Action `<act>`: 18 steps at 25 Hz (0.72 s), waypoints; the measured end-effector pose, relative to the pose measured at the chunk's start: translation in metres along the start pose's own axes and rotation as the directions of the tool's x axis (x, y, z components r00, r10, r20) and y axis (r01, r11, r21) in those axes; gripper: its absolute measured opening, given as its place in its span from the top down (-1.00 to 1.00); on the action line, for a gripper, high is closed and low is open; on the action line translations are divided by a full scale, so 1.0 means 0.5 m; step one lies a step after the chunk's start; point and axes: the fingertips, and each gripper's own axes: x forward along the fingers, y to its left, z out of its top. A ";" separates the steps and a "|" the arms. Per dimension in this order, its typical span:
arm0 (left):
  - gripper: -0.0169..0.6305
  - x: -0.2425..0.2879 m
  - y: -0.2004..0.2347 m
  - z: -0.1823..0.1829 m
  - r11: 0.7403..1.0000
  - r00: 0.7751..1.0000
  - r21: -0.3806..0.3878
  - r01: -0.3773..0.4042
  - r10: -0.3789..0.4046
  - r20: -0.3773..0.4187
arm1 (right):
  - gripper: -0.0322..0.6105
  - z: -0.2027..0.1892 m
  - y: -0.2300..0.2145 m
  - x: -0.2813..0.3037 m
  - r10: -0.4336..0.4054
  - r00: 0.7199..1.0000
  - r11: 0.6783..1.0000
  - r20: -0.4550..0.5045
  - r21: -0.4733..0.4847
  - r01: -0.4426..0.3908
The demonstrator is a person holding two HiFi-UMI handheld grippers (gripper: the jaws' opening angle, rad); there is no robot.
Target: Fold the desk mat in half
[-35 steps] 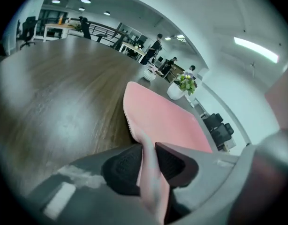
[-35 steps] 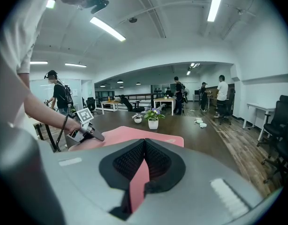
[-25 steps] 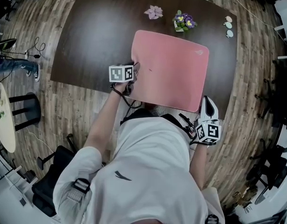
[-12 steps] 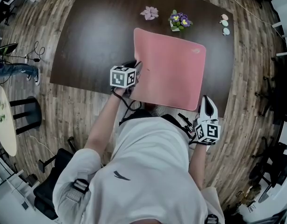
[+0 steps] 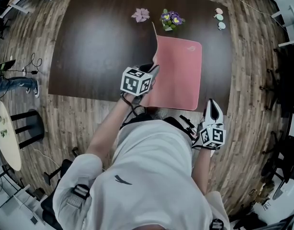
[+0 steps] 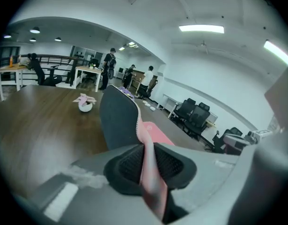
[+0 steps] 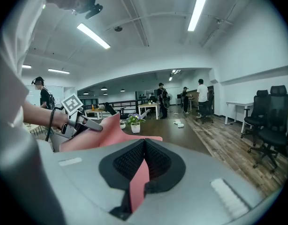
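The pink desk mat (image 5: 179,73) lies on the dark brown table (image 5: 96,47). Its left edge stands lifted and curls toward the right, so the dark underside (image 6: 117,118) shows. My left gripper (image 5: 153,72) is shut on that raised edge near the mat's front left corner; the pink edge runs between its pads (image 6: 144,149). My right gripper (image 5: 212,103) sits at the table's front edge, shut on the mat's front right corner, with pink material pinched in its jaws (image 7: 143,149). The mat's right part (image 7: 117,134) rests flat.
A pot of purple flowers (image 5: 171,19) and a pink flower ornament (image 5: 141,15) stand just behind the mat. Three small round things (image 5: 219,18) lie at the table's far right. Office chairs (image 7: 270,125), desks and people stand further off.
My left gripper has moved right and upward with the mat's left edge. The mat's left part has risen off the table and turned over toward the right. The right gripper has stayed put.
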 end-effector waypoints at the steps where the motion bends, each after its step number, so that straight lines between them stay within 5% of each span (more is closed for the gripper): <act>1: 0.73 0.019 -0.022 0.000 1.000 1.000 0.022 0.014 -0.014 -0.021 | 0.89 -0.001 -0.006 -0.004 -0.007 1.000 1.000 0.001 0.004 0.007; 7: 0.73 0.149 -0.130 -0.023 0.993 0.984 0.052 0.108 -0.100 -0.149 | 0.89 -0.004 -0.038 -0.027 -0.051 0.999 0.999 0.002 0.019 0.051; 18: 0.71 0.326 -0.214 -0.075 0.985 0.942 0.078 0.154 -0.122 -0.313 | 0.89 -0.009 -0.104 -0.076 -0.134 0.991 0.990 -0.008 0.040 0.134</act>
